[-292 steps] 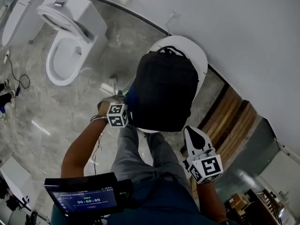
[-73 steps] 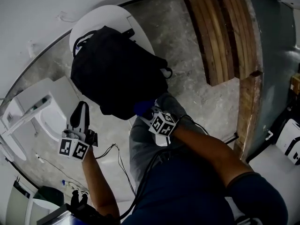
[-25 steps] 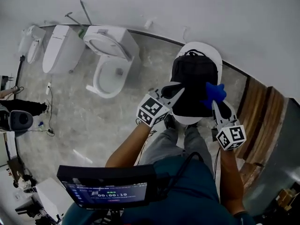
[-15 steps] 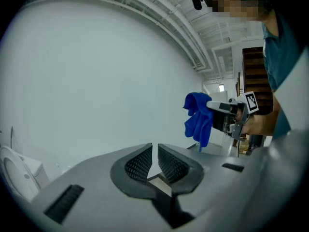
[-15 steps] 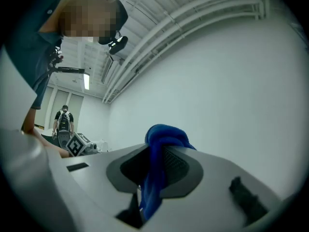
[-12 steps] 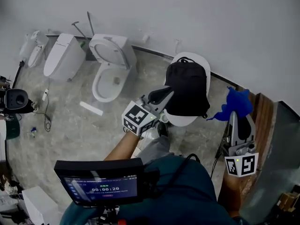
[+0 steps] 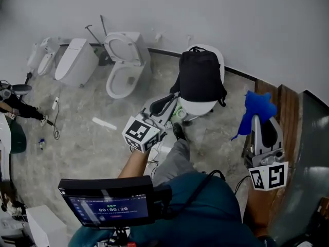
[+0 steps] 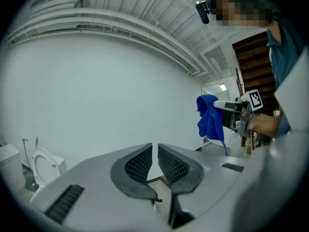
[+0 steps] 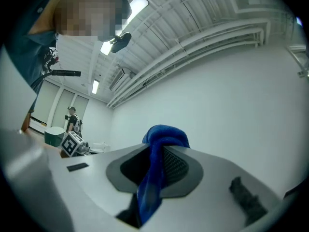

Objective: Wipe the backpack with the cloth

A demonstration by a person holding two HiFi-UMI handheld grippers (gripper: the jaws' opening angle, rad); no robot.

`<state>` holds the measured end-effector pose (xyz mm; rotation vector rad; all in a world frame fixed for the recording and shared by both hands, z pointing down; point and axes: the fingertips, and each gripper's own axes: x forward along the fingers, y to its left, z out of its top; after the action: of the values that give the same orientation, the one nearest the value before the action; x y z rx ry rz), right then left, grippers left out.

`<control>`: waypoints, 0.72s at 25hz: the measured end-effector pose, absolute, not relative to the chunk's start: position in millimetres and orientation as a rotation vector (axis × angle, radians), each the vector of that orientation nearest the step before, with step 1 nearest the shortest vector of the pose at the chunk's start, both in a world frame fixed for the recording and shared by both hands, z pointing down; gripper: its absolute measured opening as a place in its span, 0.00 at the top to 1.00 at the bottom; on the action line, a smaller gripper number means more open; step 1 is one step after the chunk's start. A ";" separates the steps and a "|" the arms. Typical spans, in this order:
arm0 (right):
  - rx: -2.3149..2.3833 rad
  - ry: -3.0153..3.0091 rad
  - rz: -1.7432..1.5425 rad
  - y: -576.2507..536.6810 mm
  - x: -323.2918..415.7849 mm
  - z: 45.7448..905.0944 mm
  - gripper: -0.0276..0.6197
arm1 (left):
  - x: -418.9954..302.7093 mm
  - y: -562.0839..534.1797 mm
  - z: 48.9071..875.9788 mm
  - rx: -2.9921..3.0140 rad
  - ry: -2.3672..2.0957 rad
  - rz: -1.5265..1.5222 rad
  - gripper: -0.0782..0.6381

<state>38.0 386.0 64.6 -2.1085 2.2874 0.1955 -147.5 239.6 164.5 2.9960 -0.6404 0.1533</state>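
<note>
The black backpack (image 7: 199,76) stands upright on a white round seat (image 7: 198,108) against the wall. My right gripper (image 7: 259,120) is held up well to the right of it, apart from it, shut on the blue cloth (image 7: 258,106). The blue cloth (image 9: 163,137) bunches over the jaw tips and hangs down between the pads of my right gripper (image 9: 155,149). My left gripper (image 7: 171,99) points toward the seat's lower left, short of the backpack. In the left gripper view my left gripper (image 8: 154,148) is shut with nothing between the pads, and the blue cloth (image 8: 208,117) shows at the right.
A white toilet (image 7: 123,60) with its lid up and a second white fixture (image 7: 77,60) stand left of the backpack along the wall. Wooden planks (image 7: 285,109) lie at the right. A small screen (image 7: 105,207) sits at the bottom. Cables trail on the marble floor (image 7: 77,138).
Both grippers have pulled back from the backpack and risen. The right gripper carried the blue cloth off the backpack to the right. The backpack now sits farther away in view.
</note>
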 end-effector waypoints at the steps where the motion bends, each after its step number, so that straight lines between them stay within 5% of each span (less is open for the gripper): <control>1: -2.107 2.291 0.198 397.8 32.0 60.5 0.86 | -153.4 252.7 160.5 2.992 -0.645 0.146 0.83; 18: -2.156 2.188 0.148 514.9 -98.9 23.7 0.86 | -273.3 381.4 93.1 3.076 -0.549 0.053 0.83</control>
<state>-98.9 514.9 23.7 -2.1559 2.1880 0.1481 -273.3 381.4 93.1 3.0757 -0.5487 0.0529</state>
